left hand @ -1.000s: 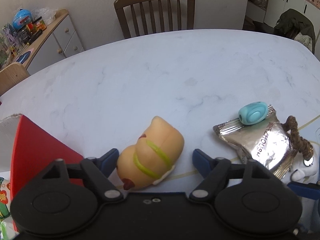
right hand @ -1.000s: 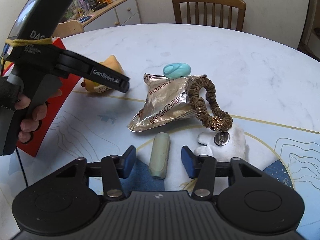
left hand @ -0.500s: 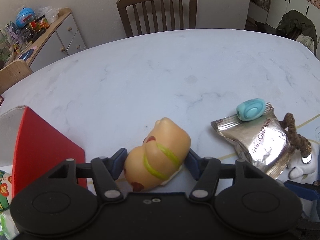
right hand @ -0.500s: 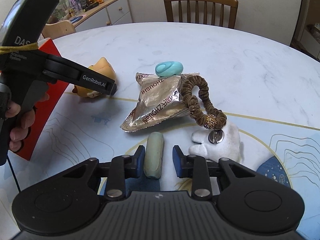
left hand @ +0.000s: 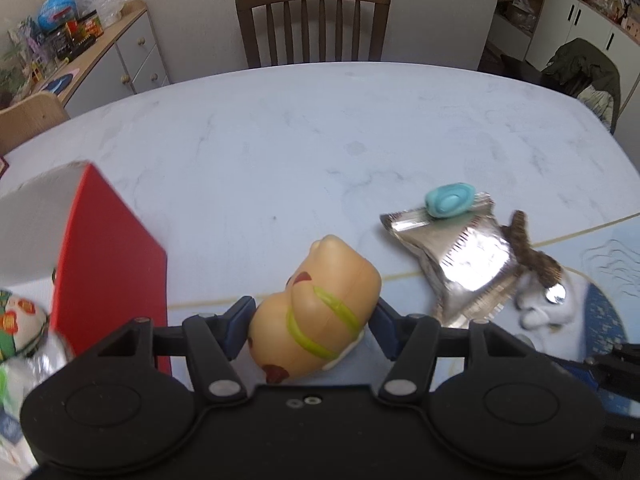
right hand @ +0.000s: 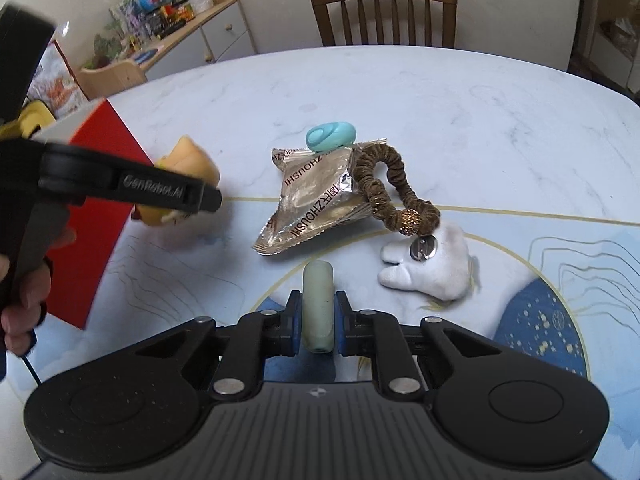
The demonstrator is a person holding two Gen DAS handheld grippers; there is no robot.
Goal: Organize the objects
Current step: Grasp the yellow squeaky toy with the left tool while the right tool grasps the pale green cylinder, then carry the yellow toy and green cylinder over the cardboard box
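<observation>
My left gripper (left hand: 312, 330) is shut on a tan squishy toy (left hand: 320, 312) with yellow-green stripes, held just right of the red box (left hand: 108, 264); the toy also shows in the right wrist view (right hand: 188, 168). My right gripper (right hand: 317, 320) is shut on a pale green cylinder (right hand: 317, 306) over the blue-patterned mat. On the table lie a silver snack packet (right hand: 316, 196), a teal oval object (right hand: 330, 137) on its far edge, a brown scrunchie (right hand: 390, 192) and a white plush (right hand: 436, 264).
The red box (right hand: 100, 216) stands at the left and holds colourful items (left hand: 20, 320). A wooden chair (left hand: 312, 24) stands behind the marble table (left hand: 320, 128). A sideboard with toys (right hand: 180, 28) is at the back left.
My left gripper closed on the tan toy and lifted it toward the red box. My right gripper closed on the pale green cylinder.
</observation>
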